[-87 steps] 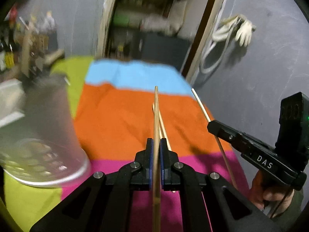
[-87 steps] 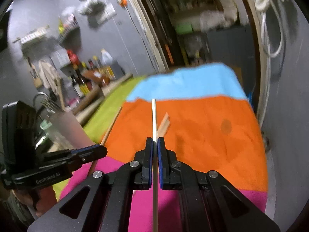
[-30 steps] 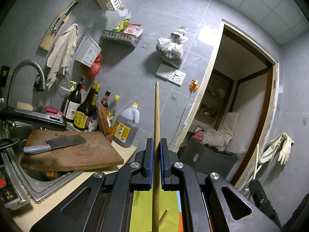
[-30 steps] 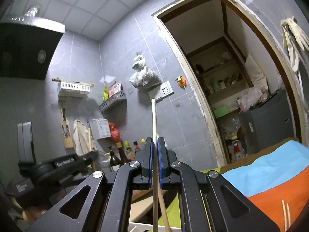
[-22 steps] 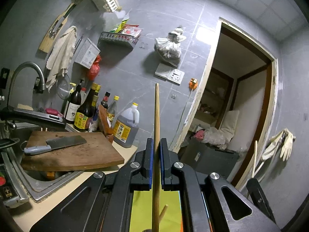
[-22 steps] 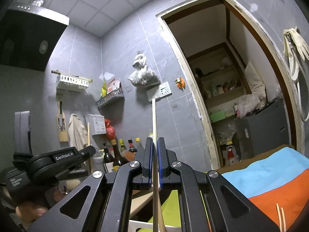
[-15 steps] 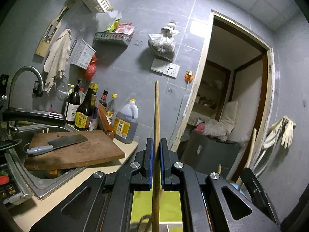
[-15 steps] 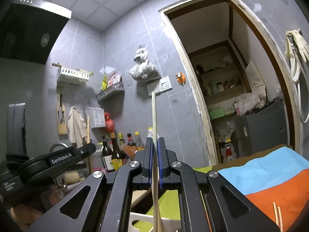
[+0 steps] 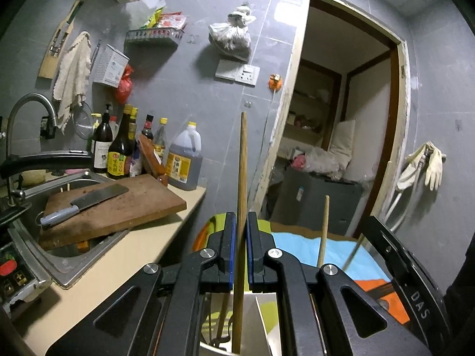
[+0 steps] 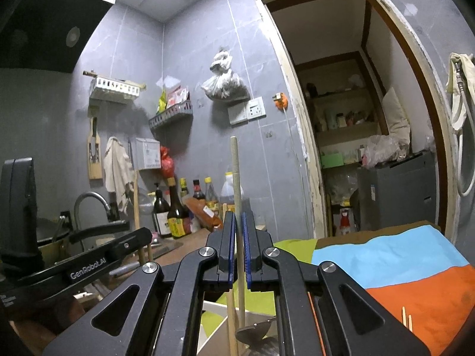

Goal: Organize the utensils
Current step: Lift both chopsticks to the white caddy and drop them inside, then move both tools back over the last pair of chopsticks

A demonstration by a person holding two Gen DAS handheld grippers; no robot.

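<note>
Wooden chopstick [image 9: 242, 178] clamped in left gripper [image 9: 240, 252] now lower, over white holder [image 9: 264, 317]

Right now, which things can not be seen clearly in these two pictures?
- Left wrist view: the lower end of the brown chopstick in the left hand-held gripper is cut off by the bottom edge.
- Both views: the white holder below is mostly hidden by the gripper bodies, so its compartments cannot be made out.
- Right wrist view: the right hand-held gripper holds a pale chopstick; its tip is hidden.
</note>
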